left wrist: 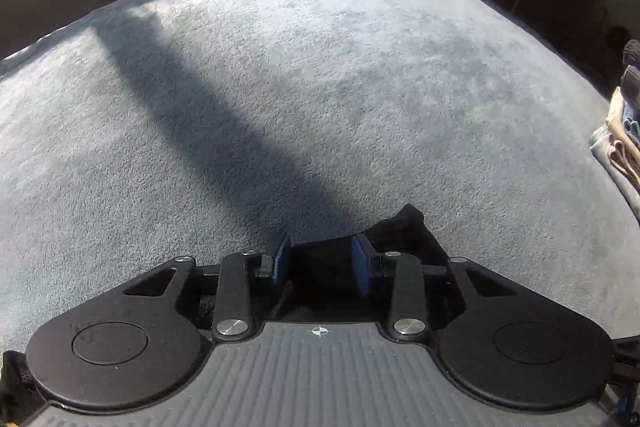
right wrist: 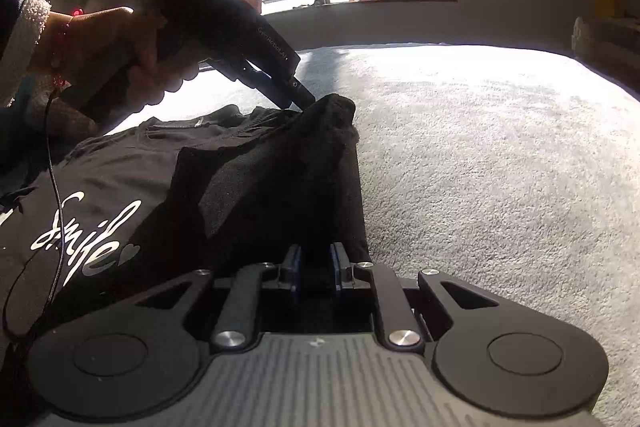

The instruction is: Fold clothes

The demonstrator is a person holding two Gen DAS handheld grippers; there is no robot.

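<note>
The black T-shirt lies at the near edge of the grey blanket-covered bed — one side folded over. The right gripper clamps its hem; the left gripper, jaws parted, has black cloth between its pads unpressed.

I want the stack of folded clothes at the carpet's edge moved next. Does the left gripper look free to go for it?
Probably yes. The left gripper has its jaws open, with black shirt fabric loose between them; bare carpet lies between it and the folded pile.
</note>
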